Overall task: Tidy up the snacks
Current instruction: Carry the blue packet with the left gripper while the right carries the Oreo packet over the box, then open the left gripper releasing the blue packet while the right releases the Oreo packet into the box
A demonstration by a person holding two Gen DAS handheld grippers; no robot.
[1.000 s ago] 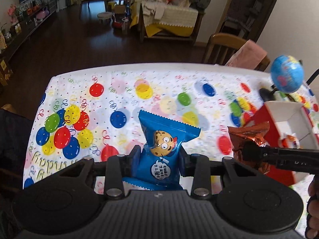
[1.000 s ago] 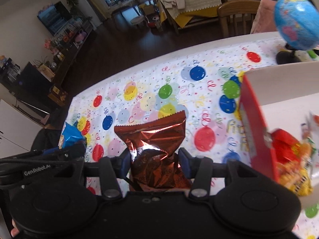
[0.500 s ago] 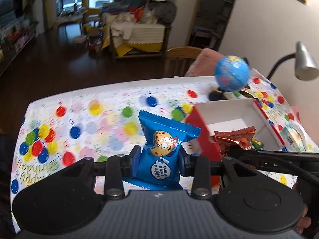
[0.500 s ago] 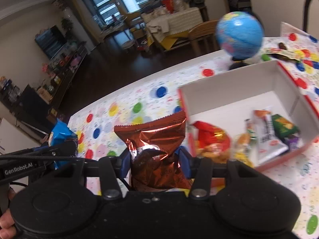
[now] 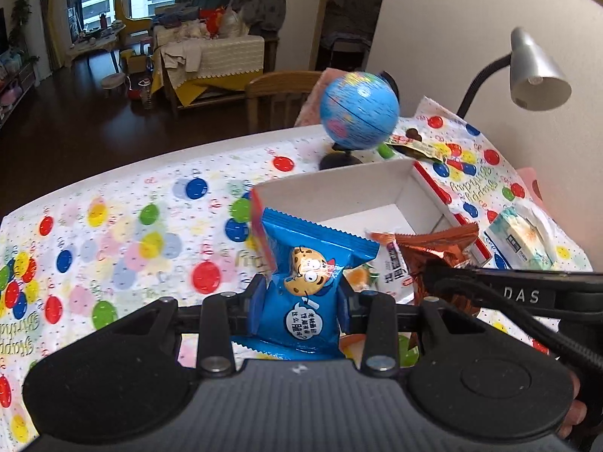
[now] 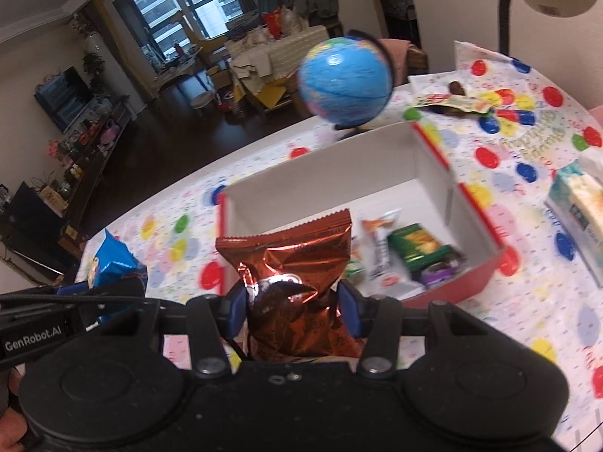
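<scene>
My left gripper [image 5: 301,301] is shut on a blue cookie packet [image 5: 309,282] and holds it upright near the front left corner of the red and white box [image 5: 339,184]. My right gripper [image 6: 294,309] is shut on a shiny brown snack packet [image 6: 297,263], held above the front left part of the same box [image 6: 331,165]. The box holds several snacks, among them a green packet [image 6: 418,245]. The brown packet also shows in the left wrist view [image 5: 437,248], and the blue packet shows in the right wrist view [image 6: 111,260].
A blue globe [image 5: 358,109] stands behind the box. A grey desk lamp [image 5: 535,71] is at the far right. A tissue pack [image 5: 524,237] lies right of the box. A loose wrapper [image 6: 448,101] lies near the globe. A wooden chair [image 5: 282,94] stands beyond the table.
Both grippers have swung right and closer to the box with their packets still held. The box and globe now fill the middle of both views.
</scene>
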